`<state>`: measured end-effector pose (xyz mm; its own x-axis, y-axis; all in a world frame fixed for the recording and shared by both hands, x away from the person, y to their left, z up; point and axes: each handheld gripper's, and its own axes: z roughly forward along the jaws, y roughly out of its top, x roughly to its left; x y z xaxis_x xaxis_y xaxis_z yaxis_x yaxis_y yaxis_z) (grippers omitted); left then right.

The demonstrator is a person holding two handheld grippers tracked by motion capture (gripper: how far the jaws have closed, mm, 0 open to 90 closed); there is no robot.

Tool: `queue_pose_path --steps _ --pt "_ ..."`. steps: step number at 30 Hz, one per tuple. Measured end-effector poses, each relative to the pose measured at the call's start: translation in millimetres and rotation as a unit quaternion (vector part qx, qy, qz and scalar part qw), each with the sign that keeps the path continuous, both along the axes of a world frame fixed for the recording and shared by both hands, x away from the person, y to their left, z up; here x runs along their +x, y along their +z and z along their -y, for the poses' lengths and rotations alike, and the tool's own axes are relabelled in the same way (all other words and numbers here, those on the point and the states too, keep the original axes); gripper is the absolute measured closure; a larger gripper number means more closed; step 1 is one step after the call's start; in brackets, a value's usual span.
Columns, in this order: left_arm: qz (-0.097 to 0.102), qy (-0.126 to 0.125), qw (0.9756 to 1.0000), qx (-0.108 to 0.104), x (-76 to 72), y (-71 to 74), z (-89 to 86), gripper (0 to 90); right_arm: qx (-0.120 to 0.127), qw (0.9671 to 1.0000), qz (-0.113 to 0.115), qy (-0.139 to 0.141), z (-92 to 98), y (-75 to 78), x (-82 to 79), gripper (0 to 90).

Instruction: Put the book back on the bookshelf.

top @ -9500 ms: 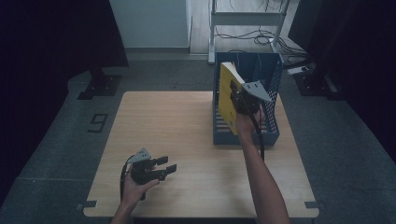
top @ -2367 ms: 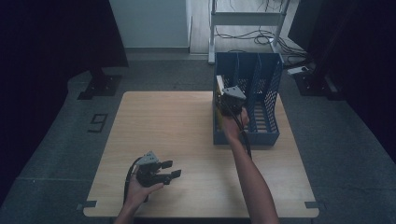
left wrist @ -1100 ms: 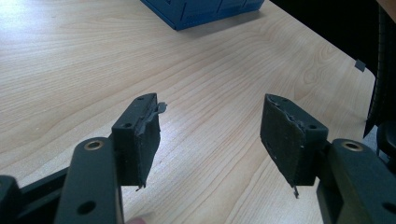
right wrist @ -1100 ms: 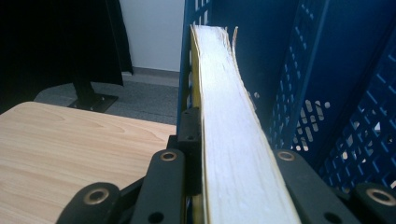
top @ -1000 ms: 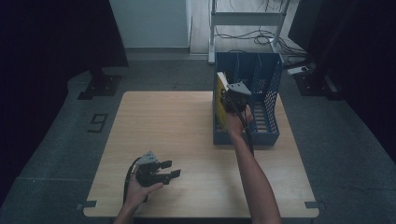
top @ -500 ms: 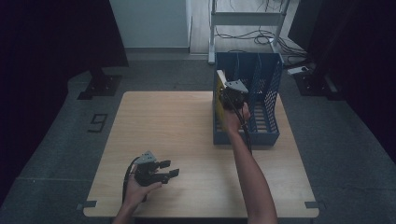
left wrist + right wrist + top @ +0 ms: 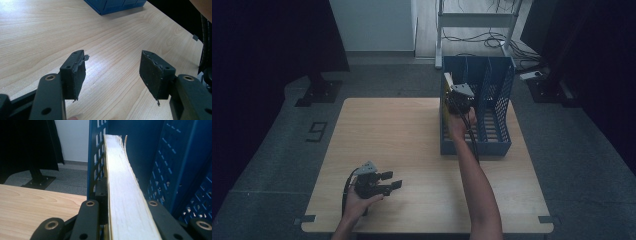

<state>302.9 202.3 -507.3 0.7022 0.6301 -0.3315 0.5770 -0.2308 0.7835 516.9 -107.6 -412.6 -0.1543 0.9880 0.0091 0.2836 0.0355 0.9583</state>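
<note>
The right gripper (image 7: 455,98), jaws clamped on a thick yellow-covered book with cream page edges (image 7: 125,195), has carried it from above the rim down into the leftmost compartment of the blue perforated plastic file rack (image 7: 499,107) at the far right of the pale wooden table (image 7: 392,130). The book stands against the rack's left wall, so letting go looks like the remaining step. The left gripper (image 7: 384,182) rests near the table's front edge, jaws spread and empty.
</note>
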Motion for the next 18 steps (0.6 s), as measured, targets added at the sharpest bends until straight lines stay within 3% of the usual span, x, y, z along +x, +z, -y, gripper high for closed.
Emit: queue_pose_path --steps 18 --pt "-0.003 -0.003 1.0 0.006 -0.1 -3.0 1.9 37.5 -0.012 0.9999 0.011 0.0 0.3 0.6 15.1 74.6"
